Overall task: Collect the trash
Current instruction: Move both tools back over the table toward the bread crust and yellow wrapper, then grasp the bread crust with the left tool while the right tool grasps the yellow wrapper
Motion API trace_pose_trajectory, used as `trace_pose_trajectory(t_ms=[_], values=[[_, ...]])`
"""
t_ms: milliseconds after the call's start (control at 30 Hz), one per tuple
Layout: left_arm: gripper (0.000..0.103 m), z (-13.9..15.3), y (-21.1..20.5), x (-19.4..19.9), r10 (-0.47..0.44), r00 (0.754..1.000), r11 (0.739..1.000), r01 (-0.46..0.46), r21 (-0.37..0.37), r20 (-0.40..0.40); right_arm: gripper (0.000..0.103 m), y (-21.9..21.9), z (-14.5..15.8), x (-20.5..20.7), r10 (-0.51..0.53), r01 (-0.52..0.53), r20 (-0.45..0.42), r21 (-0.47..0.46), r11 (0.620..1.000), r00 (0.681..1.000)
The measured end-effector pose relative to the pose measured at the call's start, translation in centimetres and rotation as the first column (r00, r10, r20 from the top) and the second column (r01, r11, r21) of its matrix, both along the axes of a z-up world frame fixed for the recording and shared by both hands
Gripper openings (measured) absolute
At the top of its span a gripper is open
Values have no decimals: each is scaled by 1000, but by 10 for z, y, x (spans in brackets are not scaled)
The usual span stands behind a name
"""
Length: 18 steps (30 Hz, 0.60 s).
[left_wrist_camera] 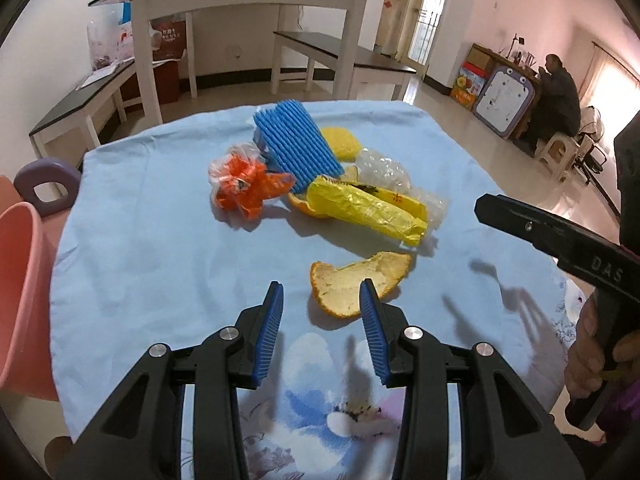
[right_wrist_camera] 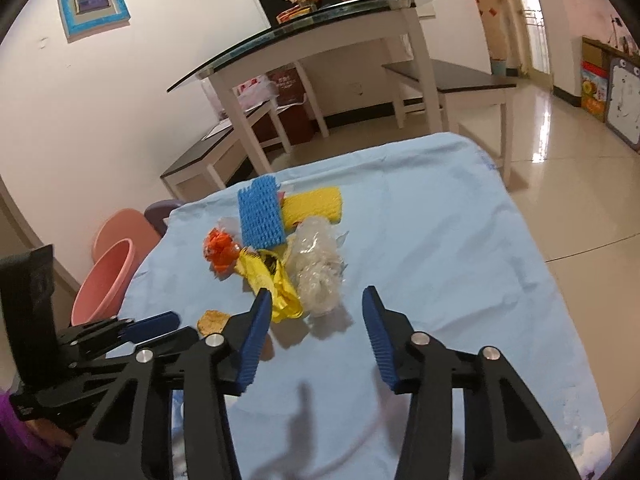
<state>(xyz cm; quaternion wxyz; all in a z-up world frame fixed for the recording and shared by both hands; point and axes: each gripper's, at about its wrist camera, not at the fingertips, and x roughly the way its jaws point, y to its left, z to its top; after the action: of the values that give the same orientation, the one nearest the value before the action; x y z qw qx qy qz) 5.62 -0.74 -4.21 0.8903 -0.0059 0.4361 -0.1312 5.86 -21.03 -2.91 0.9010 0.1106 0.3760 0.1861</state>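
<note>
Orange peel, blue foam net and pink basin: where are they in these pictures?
Orange peel (left_wrist_camera: pixel 356 286): left wrist view, on its pale inner side.
Blue foam net (left_wrist_camera: pixel 298 148): left wrist view, middle of its ribbed face.
Pink basin (right_wrist_camera: pixel 105 282): right wrist view, on its inner wall.

Matt blue cloth (left_wrist_camera: pixel 160 240), glossy yellow plastic wrapper (left_wrist_camera: pixel 368 210), ribbed foam net (left_wrist_camera: pixel 298 146)

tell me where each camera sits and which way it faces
Left wrist: on the left gripper, low over the light blue tablecloth, facing the curled orange peel; right gripper at right edge.
Right wrist: on the right gripper, higher, facing the crumpled clear plastic wrap.
Shared: the blue ribbed foam sleeve, the pink plastic basin.
</note>
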Motion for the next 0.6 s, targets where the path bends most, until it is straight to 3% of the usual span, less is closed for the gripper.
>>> trace_pose_trajectory(t_ms=[167,400,467,600], values=[[38,-6,-9,4,-23,1000,999,23,33,-1,41,3,-5,-1,37,-37,-13,20,999,999],[17,-10,-12,9,-17,1000,998,17,66,-5,35,13,-6,-2,83,-83,-16,30,996,996],[5,-10,-9,9,-13,1000,998,13,59,-1,33,15,-7,-2,90,-89,-22,31,996,996],[4,-5,-5,6,-5,1000,999,5,40,15,30,18,-6,-1,98,-97,-24,39,995,995]])
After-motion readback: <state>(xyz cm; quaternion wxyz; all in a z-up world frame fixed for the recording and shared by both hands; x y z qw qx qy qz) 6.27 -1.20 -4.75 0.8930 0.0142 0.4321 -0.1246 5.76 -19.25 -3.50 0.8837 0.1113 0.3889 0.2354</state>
